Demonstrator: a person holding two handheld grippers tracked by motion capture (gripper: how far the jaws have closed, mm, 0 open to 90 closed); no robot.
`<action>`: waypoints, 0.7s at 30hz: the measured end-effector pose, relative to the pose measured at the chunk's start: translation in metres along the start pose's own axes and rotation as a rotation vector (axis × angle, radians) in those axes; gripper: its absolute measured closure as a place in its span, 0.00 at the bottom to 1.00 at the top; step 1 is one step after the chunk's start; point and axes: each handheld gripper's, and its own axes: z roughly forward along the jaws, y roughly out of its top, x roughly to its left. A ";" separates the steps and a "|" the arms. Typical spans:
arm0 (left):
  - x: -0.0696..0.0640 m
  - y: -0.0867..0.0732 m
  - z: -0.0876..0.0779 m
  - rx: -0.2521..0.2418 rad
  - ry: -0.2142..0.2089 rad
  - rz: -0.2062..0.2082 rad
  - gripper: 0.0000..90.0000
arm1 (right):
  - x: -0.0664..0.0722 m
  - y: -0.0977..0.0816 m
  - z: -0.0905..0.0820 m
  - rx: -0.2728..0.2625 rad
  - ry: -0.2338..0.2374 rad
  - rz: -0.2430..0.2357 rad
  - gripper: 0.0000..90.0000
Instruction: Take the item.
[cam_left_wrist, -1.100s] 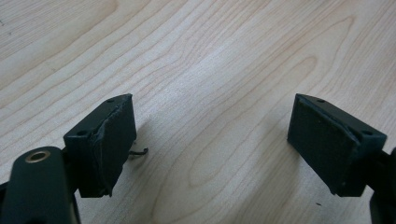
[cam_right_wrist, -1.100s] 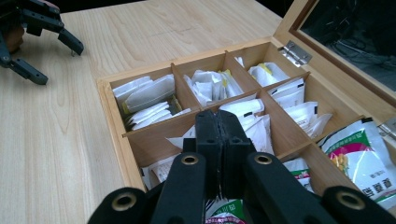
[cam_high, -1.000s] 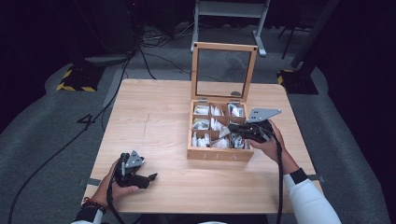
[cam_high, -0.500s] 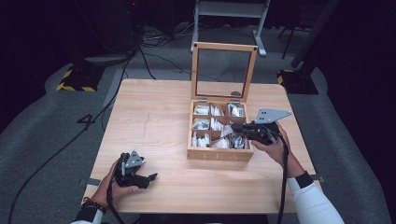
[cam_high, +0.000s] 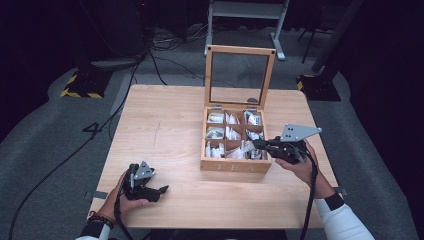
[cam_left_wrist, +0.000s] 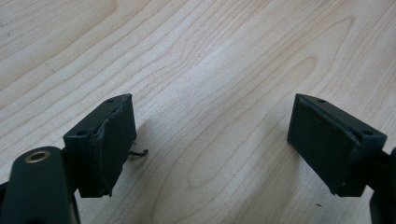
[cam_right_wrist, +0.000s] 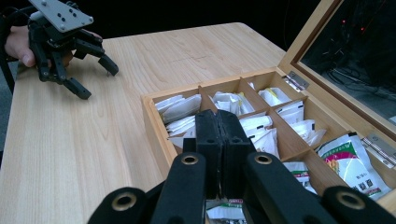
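Tea box: centre-right of high view, lid upright, sachets in compartments.
Right gripper: jaws pressed together, nothing between; drawn right since earlier frame, tip over box's near-right compartment.
Left gripper: lower left, jaws spread, unmoved.

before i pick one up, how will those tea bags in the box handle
Likely light and floppy: the tea bags look like thin, flat paper sachets leaning loosely in the box. Probably easy to crumple, and neighbours packed in the same compartment may drag out along with one.
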 end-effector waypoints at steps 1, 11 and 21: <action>0.000 0.000 0.000 0.000 0.000 0.000 0.18 | 0.001 0.000 -0.001 -0.002 0.004 0.001 0.99; 0.000 0.000 0.000 0.000 0.000 0.001 0.18 | 0.022 -0.008 -0.002 0.011 0.058 -0.029 0.99; 0.000 0.000 0.000 0.000 0.000 0.001 0.18 | 0.045 -0.026 0.015 0.077 0.126 -0.053 0.99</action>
